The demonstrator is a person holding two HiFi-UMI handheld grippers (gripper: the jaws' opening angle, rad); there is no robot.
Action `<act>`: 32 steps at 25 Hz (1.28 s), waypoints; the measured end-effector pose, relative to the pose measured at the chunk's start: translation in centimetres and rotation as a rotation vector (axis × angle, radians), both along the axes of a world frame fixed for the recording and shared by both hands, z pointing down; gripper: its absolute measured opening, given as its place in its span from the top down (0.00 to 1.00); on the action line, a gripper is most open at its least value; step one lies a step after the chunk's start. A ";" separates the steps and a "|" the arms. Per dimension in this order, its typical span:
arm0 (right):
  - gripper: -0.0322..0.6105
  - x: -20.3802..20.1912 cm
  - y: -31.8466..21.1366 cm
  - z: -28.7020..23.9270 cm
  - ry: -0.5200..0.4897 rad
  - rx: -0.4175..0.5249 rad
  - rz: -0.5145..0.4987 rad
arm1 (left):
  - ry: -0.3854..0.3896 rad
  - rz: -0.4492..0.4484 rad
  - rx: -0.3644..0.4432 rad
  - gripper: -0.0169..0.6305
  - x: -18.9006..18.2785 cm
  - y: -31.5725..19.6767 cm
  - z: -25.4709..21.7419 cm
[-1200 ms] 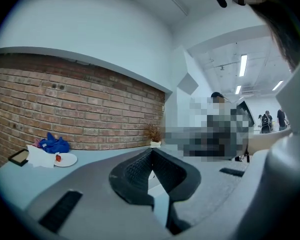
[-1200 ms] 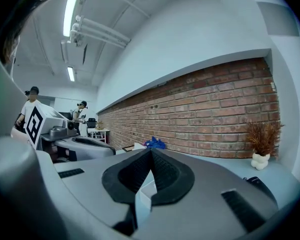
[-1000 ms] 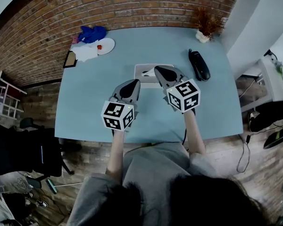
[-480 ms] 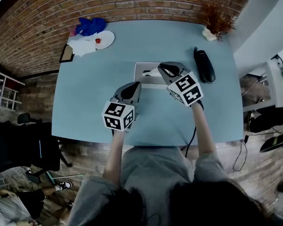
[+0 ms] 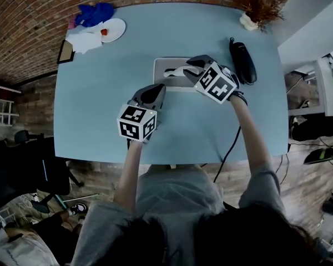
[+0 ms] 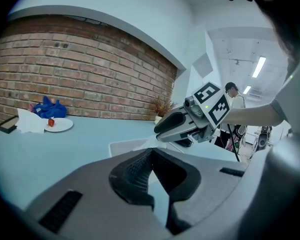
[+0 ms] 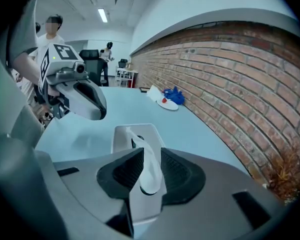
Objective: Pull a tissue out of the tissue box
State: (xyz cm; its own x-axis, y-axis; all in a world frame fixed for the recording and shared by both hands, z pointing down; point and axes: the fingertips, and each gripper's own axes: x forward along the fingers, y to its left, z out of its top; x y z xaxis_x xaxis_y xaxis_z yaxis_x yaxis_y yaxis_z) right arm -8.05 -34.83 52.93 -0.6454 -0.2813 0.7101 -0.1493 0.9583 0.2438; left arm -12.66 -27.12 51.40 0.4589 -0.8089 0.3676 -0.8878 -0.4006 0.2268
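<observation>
1. Blue-grey table (image 5: 100, 93) set against a brick wall (image 5: 39, 21). Its far left corner carries a white plate (image 5: 112, 29), a blue cloth (image 5: 94, 13), crumpled white paper (image 5: 83, 39) and a dark flat frame (image 5: 65, 51).
2. At the far right lie a black oblong device (image 5: 242, 60) and a dried plant (image 5: 255, 7) in a small white pot.
3. The white box (image 5: 169, 73) is rectangular, with a smooth top and a slot. It lies mid-table towards the far edge. From the head view the right gripper covers its right end.
4. A thin, soft white tissue (image 7: 150, 169) rises from the slot in a narrow, folded strip.
5. The right gripper (image 7: 149, 156) reaches in from the right, low over the box. Its ribbed dark pads are pressed on the tissue from both sides.
6. The left gripper (image 6: 151, 156) hangs nearer the person, apart from the box and angled towards it. Its tips are together and hold nothing.
</observation>
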 end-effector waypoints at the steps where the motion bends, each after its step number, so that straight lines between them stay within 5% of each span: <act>1: 0.82 -0.1 -0.1 0.5 0.023 0.000 -0.012 | 0.000 0.002 -0.005 0.97 -0.1 -0.1 0.3; 8: 0.80 -0.7 -0.3 2.8 0.143 -0.042 -0.070 | 0.003 0.004 -0.035 0.97 0.1 0.0 1.3; 10: 0.91 -0.7 -0.2 3.1 0.169 -0.032 -0.081 | 0.005 0.003 -0.036 0.97 0.2 0.0 1.4; 13: 0.95 -1.0 -0.2 3.2 0.196 -0.004 -0.112 | 0.007 -0.006 -0.038 0.97 0.0 0.1 1.6; 32: 0.95 -0.8 -0.4 0.4 0.144 0.005 -0.105 | 0.013 -0.018 -0.007 0.97 -0.1 -0.3 0.3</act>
